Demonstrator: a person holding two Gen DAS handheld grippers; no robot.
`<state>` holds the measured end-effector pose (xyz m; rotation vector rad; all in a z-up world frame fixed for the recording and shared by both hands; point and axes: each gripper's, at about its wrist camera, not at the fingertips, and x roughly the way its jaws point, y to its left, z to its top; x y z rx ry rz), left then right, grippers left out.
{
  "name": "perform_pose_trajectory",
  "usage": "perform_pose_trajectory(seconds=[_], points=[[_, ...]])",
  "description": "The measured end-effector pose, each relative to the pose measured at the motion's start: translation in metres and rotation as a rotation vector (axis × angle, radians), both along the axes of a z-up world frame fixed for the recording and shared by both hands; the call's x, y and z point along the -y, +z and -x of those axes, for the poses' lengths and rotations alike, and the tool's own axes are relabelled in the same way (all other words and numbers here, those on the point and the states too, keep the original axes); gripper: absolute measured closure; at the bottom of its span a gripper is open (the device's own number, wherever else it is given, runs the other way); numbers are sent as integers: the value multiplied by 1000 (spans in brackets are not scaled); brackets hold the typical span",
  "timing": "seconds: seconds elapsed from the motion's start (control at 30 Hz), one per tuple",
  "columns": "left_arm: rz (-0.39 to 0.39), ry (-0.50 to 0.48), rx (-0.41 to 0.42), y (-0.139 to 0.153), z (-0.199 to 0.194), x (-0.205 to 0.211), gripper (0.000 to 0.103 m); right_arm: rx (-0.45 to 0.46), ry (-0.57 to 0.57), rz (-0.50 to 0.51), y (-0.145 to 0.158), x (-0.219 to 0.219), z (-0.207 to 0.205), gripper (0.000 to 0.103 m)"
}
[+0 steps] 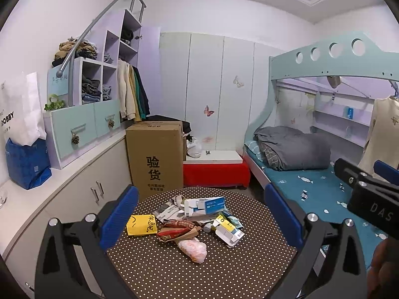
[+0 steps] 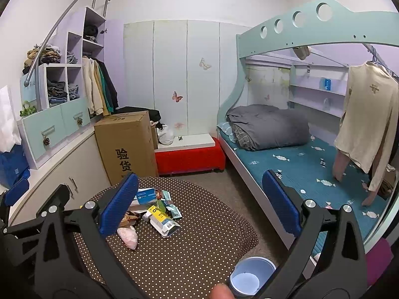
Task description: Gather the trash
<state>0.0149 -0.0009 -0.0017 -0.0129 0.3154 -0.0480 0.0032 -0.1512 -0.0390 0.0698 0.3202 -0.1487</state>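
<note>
A pile of trash [image 1: 194, 218] lies on the round brown polka-dot table [image 1: 199, 269]: a yellow note [image 1: 141, 225], a pink crumpled bag [image 1: 193, 249], a blue-and-white box [image 1: 212, 205], brown wrappers and a white-yellow carton [image 1: 228, 228]. My left gripper [image 1: 202, 214] is open and empty, held above the near side of the pile. My right gripper [image 2: 199, 206] is open and empty, to the right of the pile [image 2: 154, 214]. A light blue trash bin [image 2: 251, 275] stands on the floor by the table's right edge. The right gripper also shows in the left wrist view [image 1: 369, 191].
A tall cardboard box [image 1: 155, 157] and a red bench [image 1: 215, 170] stand behind the table. White cabinets [image 1: 82, 186] run along the left. A bunk bed [image 2: 299, 164] with a grey duvet is on the right. Grey carpet lies between the table and the bed.
</note>
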Motion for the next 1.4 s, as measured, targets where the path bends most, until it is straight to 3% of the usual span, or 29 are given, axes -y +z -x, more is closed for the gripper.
perform_pose_trajectory(seconds=[1.07, 1.4], points=[[10, -1, -4, -9, -4, 3, 4, -9, 10, 3, -3, 0, -5, 6], [4, 15, -72, -31, -25, -11, 4, -80, 21, 11, -22, 0, -33, 6]])
